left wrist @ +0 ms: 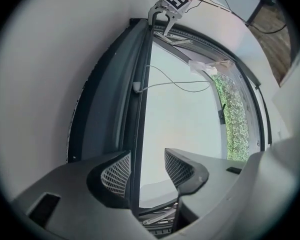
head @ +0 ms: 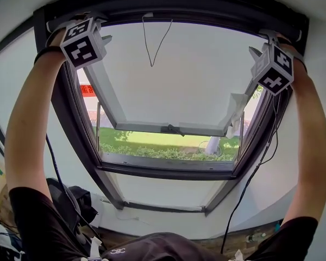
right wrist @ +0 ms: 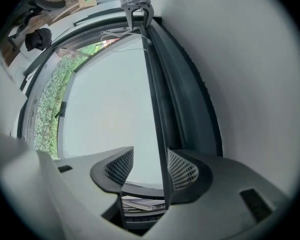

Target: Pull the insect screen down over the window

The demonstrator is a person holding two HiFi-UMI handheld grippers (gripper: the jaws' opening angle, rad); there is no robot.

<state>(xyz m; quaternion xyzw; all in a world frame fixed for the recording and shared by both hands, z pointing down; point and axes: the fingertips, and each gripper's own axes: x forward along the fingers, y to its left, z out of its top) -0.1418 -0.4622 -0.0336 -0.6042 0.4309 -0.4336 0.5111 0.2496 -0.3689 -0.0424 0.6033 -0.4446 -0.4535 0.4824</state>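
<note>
A dark grey metal window frame [head: 70,129] is set in a smooth, pale grey wall [head: 174,219]. Its white-edged glass sash [head: 185,75] is swung outward at the bottom, and bright, even daylight comes through the pane. Below the sash's lower edge are a green lawn with a low hedge [head: 163,150], a pale tree trunk [head: 213,144] and, at the left, a red sign [head: 88,89]. Under the window a strip of brown floor [head: 233,242] runs along the wall, with a dark bag-like bundle [head: 79,200] at the lower left.

red sign [head: 88,89] outdoors, lettering not legible
</note>
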